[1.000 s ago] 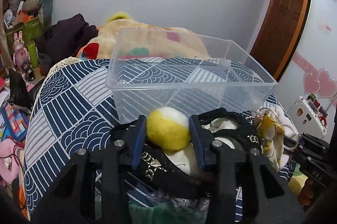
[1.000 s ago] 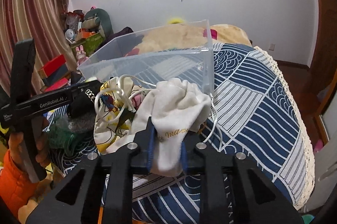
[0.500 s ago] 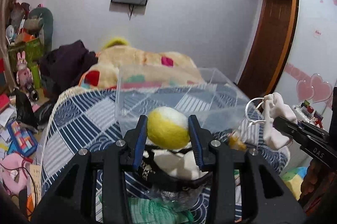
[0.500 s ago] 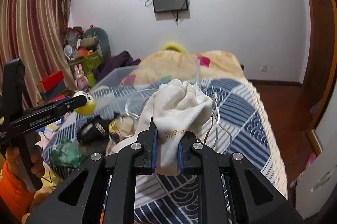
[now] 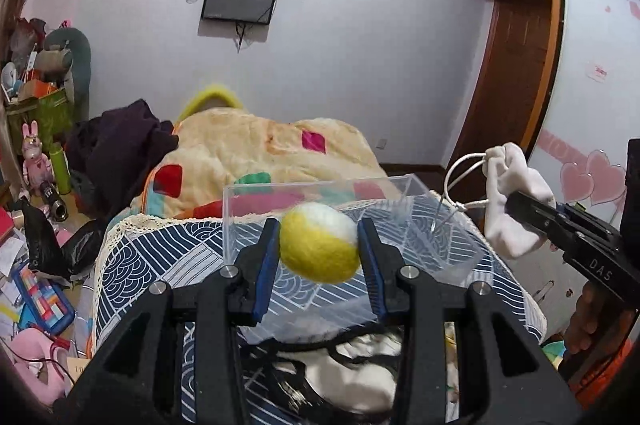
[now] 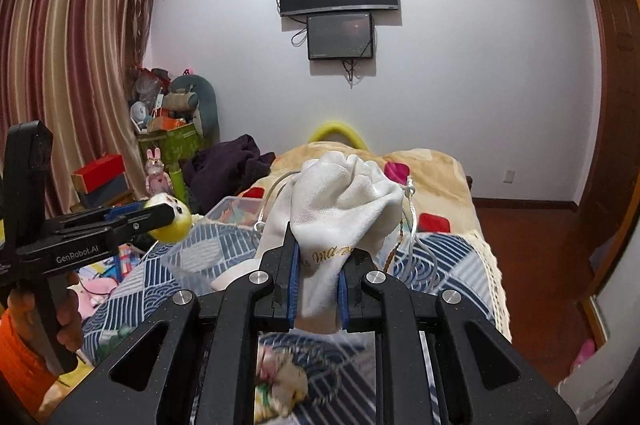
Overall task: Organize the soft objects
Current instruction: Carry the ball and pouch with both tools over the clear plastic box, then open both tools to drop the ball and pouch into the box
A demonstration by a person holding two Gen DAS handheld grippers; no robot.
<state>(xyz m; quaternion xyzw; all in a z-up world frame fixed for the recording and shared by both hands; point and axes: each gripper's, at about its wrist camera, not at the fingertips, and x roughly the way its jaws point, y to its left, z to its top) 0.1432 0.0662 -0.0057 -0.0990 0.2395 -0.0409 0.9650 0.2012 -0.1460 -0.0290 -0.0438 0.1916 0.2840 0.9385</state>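
My left gripper (image 5: 318, 245) is shut on a yellow-and-white felt ball (image 5: 318, 243) and holds it in the air above the near wall of a clear plastic bin (image 5: 452, 257); the ball also shows in the right wrist view (image 6: 172, 215). My right gripper (image 6: 318, 265) is shut on a white drawstring pouch (image 6: 344, 193) with white cords, held high above the bed; the pouch shows at the right of the left wrist view (image 5: 512, 201). More soft items, black and white cloth (image 5: 360, 377), lie below my left gripper.
The bin sits on a blue-and-white patterned bedspread (image 5: 132, 265). A cream blanket with coloured patches (image 5: 260, 149) lies beyond it. Dark clothes (image 5: 116, 153) and cluttered toys (image 5: 36, 161) fill the left. A wooden door (image 5: 512, 73) stands at the right.
Both grippers have risen with their loads. The ball now hangs above the bin's near wall, and the pouch has lifted well clear of the pile on the bed.
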